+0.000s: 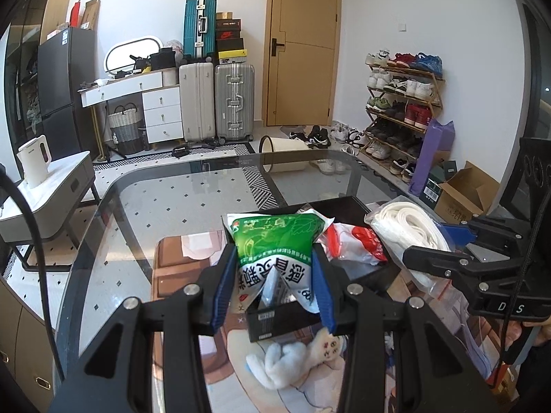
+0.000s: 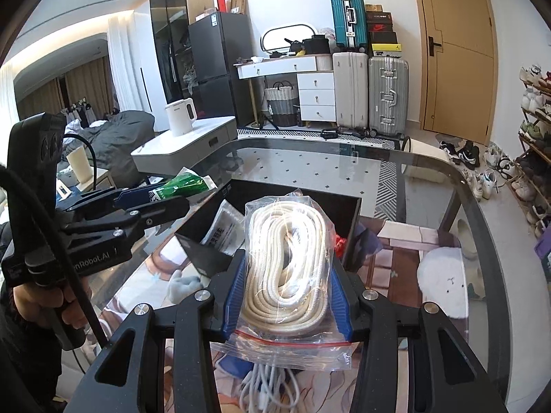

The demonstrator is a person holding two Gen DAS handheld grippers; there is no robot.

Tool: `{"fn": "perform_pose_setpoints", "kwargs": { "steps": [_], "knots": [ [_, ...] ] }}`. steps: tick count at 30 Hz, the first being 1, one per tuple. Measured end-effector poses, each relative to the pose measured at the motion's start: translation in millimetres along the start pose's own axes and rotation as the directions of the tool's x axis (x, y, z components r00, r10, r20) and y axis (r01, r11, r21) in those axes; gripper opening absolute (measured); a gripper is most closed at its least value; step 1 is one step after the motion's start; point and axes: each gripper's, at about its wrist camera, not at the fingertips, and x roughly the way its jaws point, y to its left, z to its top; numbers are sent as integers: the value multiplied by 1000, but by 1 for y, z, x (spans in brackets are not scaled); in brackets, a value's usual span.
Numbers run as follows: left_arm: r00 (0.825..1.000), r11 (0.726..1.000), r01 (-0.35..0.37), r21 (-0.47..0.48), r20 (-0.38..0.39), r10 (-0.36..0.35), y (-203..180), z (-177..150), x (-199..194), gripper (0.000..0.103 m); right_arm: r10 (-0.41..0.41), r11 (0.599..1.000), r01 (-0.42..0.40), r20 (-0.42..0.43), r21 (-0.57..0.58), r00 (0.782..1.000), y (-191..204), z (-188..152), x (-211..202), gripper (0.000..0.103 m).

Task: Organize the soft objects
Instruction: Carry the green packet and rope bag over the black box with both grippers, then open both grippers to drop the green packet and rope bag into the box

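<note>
Left tongs (image 1: 273,289) come first in the left wrist view, their blue pads clamped on the lower half of a green and white pouch (image 1: 275,251). It is held up over the black box (image 1: 275,320) on the glass counter (image 1: 165,206). The pouch creases and bulges between the pads, so it looks light and soft; a pinch across its body seems safer than its slick edges. A white plush toy (image 1: 292,361) lies below.

From the right wrist view, the right tongs (image 2: 287,292) are closed on a clear zip bag of coiled white rope (image 2: 287,258), raised above the black box (image 2: 310,199). The film looks slippery and the coil springy, so squeezing the rope's bulk should hold best.
</note>
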Motion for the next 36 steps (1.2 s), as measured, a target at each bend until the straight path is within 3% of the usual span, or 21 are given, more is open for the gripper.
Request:
{"fn": "perform_pose_setpoints", "kwargs": {
  "steps": [16, 36],
  "knots": [
    [999, 1000, 2, 22, -37, -1, -2, 13, 48, 41, -29, 999, 32, -80, 32, 996, -16, 27, 58, 44],
    [992, 995, -4, 100, -128, 16, -26, 1, 90, 41, -70, 997, 65, -134, -41, 989, -18, 37, 94, 44]
  ]
}}
